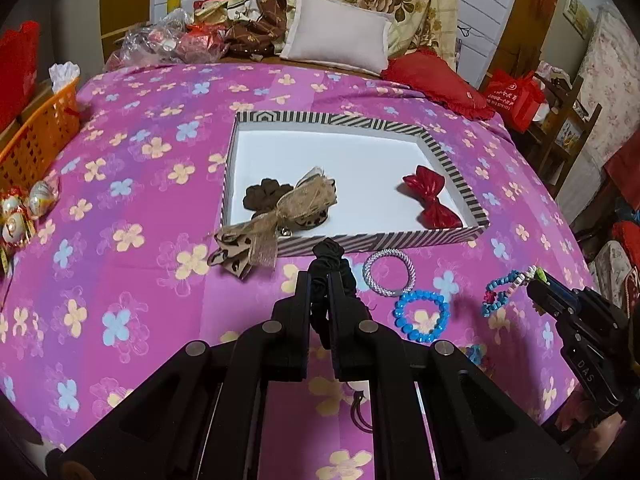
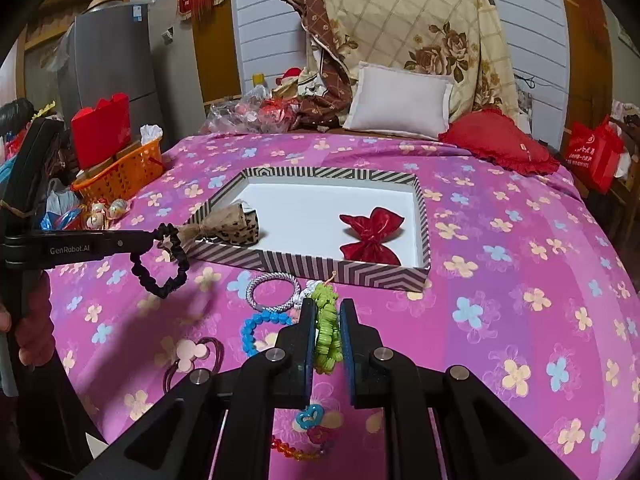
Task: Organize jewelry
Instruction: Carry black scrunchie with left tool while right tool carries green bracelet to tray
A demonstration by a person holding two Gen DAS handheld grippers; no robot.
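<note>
A striped box tray (image 1: 440, 236) (image 2: 360, 274) lies on the pink flowered bedspread. It holds a red bow (image 1: 430, 196) (image 2: 370, 236), a brown flower clip (image 1: 266, 196) and a leopard ribbon bow (image 1: 260, 236) (image 2: 230, 224) that hangs over its near rim. My left gripper (image 1: 319, 284) (image 2: 154, 238) is shut on a black scrunchie (image 1: 330, 264) (image 2: 164, 266), held above the bed near the tray's front edge. My right gripper (image 2: 327, 312) (image 1: 534, 280) is shut on a green and multicoloured bead bracelet (image 2: 326, 332) (image 1: 502, 292).
A white beaded bracelet (image 1: 389, 272) (image 2: 272, 286) and a blue bead bracelet (image 1: 422, 314) (image 2: 260, 330) lie on the bedspread before the tray. Thin hair ties (image 2: 192, 360) and small charms (image 2: 308, 420) lie nearer. An orange basket (image 1: 36, 136) (image 2: 120, 172) stands left. Pillows lie beyond.
</note>
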